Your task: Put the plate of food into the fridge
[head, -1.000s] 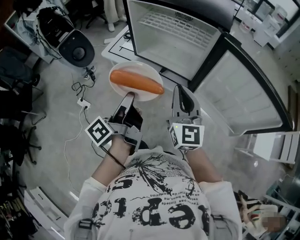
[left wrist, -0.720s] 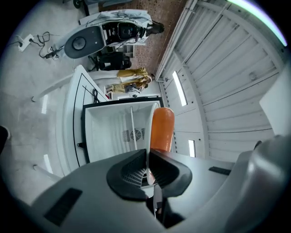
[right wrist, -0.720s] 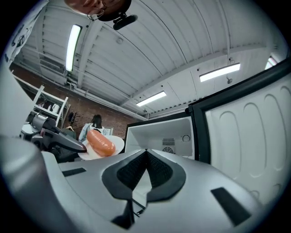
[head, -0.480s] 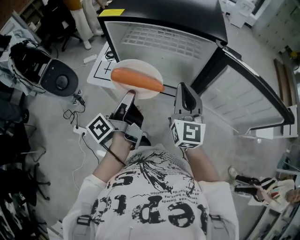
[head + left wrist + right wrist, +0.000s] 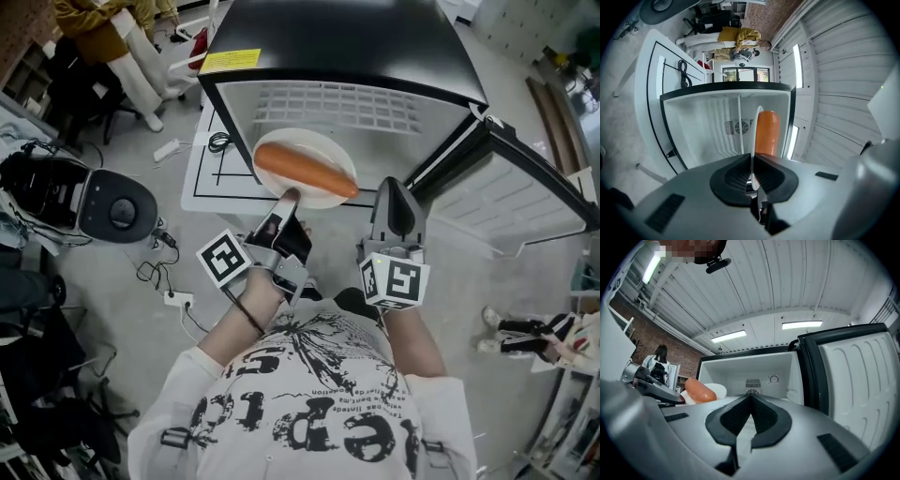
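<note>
A white plate (image 5: 317,146) carries one long orange sausage (image 5: 305,170). My left gripper (image 5: 286,197) is shut on the plate's near rim and holds it level in front of the open fridge (image 5: 356,103). In the left gripper view the plate (image 5: 754,133) shows edge-on between the closed pads, with the sausage (image 5: 767,133) on its right. My right gripper (image 5: 396,192) is shut and holds nothing, just right of the plate. From the right gripper view (image 5: 751,399), the sausage (image 5: 699,390) and plate (image 5: 718,391) sit at the left, before the white fridge cavity (image 5: 759,371).
The fridge door (image 5: 525,197) stands swung open to the right. A white board with black lines (image 5: 216,169) lies on the floor left of the fridge. A black round appliance (image 5: 112,211), cables and a power strip (image 5: 173,298) are on the floor at left. A person (image 5: 112,37) stands at top left.
The plate and both grippers have come closer to the fridge opening, and the fridge now fills more of the head view. The left gripper's hold on the plate is unchanged.
</note>
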Available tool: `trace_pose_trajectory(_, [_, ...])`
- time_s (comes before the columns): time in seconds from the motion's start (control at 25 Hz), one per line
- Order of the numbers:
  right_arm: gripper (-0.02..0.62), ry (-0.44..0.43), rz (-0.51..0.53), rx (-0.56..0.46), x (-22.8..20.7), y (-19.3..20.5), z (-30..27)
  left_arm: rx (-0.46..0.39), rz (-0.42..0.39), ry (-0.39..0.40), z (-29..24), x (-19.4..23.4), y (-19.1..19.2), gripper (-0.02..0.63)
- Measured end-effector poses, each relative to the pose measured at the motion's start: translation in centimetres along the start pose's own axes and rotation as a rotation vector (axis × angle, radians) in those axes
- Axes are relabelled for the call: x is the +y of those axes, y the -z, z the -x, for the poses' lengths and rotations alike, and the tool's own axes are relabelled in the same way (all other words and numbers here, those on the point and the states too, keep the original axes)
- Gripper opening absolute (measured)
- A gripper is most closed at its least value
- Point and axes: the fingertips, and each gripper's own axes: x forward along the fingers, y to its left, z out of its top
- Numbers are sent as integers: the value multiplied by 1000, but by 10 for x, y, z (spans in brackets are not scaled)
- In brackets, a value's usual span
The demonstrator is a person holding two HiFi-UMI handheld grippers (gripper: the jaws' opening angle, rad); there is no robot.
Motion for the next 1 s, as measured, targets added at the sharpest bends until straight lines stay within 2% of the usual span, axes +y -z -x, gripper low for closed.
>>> trace_pose_trajectory(0.28, [0,54,-15,33,8,10,-13,63,35,5,-20,6,-13,25])
trace_pose_trajectory(0.52, [0,53,-27,80,1,21,-30,57,32,11,-41,6,-23,25])
trace_pose_trajectory(1.0, [0,-27,-31,132,-16,31,-74,0,34,-27,-89,15,-31,25])
